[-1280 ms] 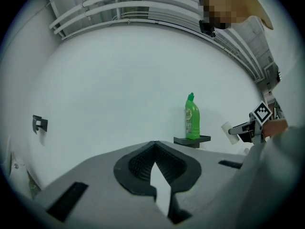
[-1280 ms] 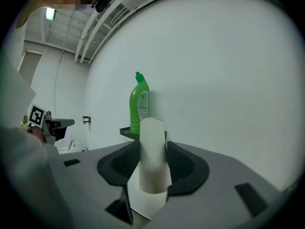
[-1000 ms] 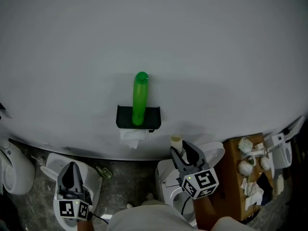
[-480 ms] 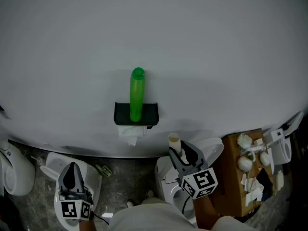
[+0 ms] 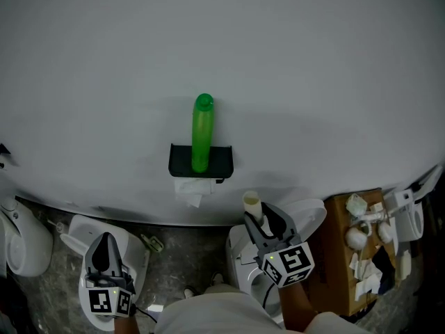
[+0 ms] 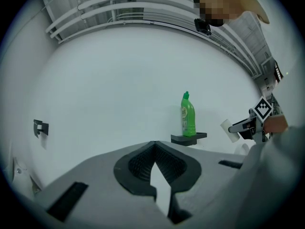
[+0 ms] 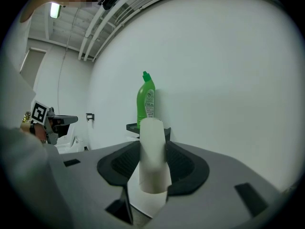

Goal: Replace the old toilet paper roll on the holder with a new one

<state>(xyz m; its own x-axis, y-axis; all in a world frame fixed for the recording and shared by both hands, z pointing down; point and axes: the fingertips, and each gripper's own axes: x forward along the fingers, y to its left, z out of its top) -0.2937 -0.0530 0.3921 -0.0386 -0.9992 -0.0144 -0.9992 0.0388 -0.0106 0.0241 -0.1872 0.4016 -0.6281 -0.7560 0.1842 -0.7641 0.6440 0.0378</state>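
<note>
A black wall holder [image 5: 221, 160] carries an upright green bottle [image 5: 202, 131], and a scrap of white paper [image 5: 191, 188] hangs under it. My right gripper [image 5: 261, 218] is shut on a bare cardboard tube [image 5: 252, 203], low and to the right of the holder, apart from it. In the right gripper view the tube [image 7: 153, 156] stands upright between the jaws, in front of the bottle [image 7: 146, 101] and the holder [image 7: 132, 126]. My left gripper [image 5: 104, 245] is shut and empty, low at the left. Its view shows the bottle [image 6: 188, 114] and holder [image 6: 188, 138] far ahead.
White toilets stand below the wall, one at the left [image 5: 83, 229] and one at the right [image 5: 309, 216]. A brown box [image 5: 341, 256] with crumpled paper sits at the far right. A second small wall bracket [image 6: 40, 126] hangs far to the left.
Both grippers stay where they were, the tube still held. Only the head view sways slightly.
</note>
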